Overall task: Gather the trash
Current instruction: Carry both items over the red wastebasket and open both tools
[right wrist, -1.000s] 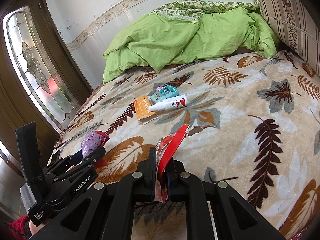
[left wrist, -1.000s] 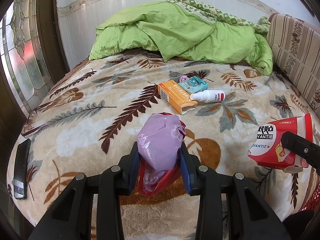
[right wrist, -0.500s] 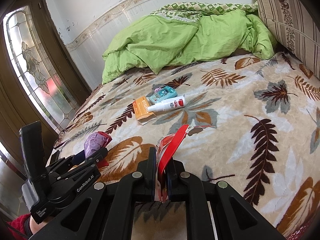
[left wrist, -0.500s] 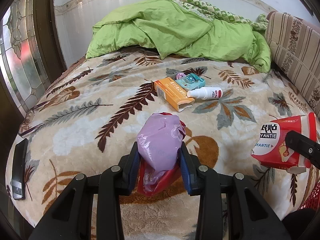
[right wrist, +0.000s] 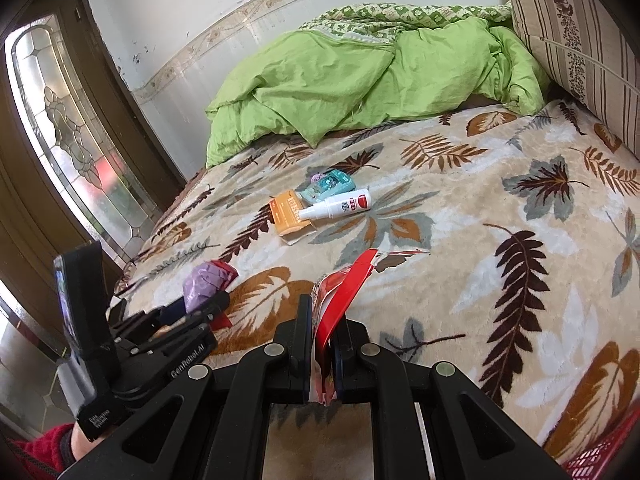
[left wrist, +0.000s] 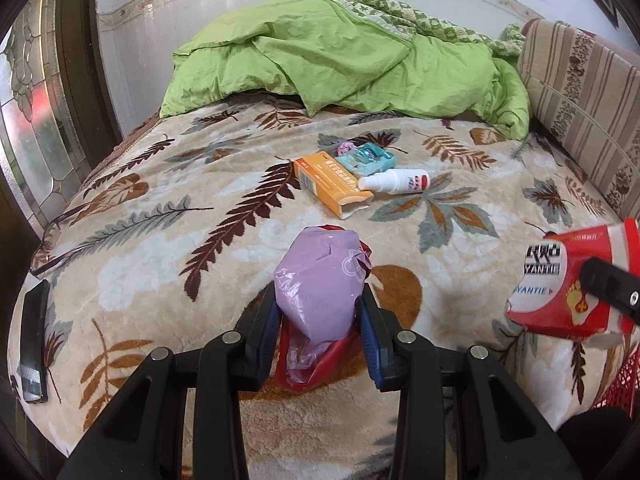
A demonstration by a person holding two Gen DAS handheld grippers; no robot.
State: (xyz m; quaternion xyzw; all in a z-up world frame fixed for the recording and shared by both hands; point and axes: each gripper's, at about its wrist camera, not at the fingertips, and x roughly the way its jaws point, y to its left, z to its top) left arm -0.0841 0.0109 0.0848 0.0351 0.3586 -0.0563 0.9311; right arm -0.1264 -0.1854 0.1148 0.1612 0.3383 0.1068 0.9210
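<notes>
Here the left gripper (left wrist: 320, 316) is clamped on a crumpled lilac plastic bag (left wrist: 322, 280) with a red bag (left wrist: 316, 364) bunched beneath it, both held just above the leaf-patterned blanket (left wrist: 160, 240) near the bed's near edge. The right gripper (right wrist: 322, 344) has its jaws pressed together on a flat red packet (right wrist: 344, 292), which stands on edge between the pads; in the left wrist view the same packet (left wrist: 560, 280) shows its white and red printed face at the right, held over the blanket near the bed's right side.

Farther out, toward the middle of the bed, lie three loose items close together: an orange box (left wrist: 332, 188) with an open end flap, a white spray bottle (left wrist: 394, 181) with a red label touching the box's far side, and a teal blister pack (left wrist: 364, 158) just behind them, a small pink thing beside it. Nothing lies between the grippers and this cluster.

A black phone-like slab (left wrist: 34, 340) rests at the bed's left edge. A rumpled green quilt (left wrist: 340, 56) is heaped at the far end, a striped cushion (left wrist: 580, 92) runs along the right side, and a red mesh basket (right wrist: 600, 452) shows at the near right corner.
</notes>
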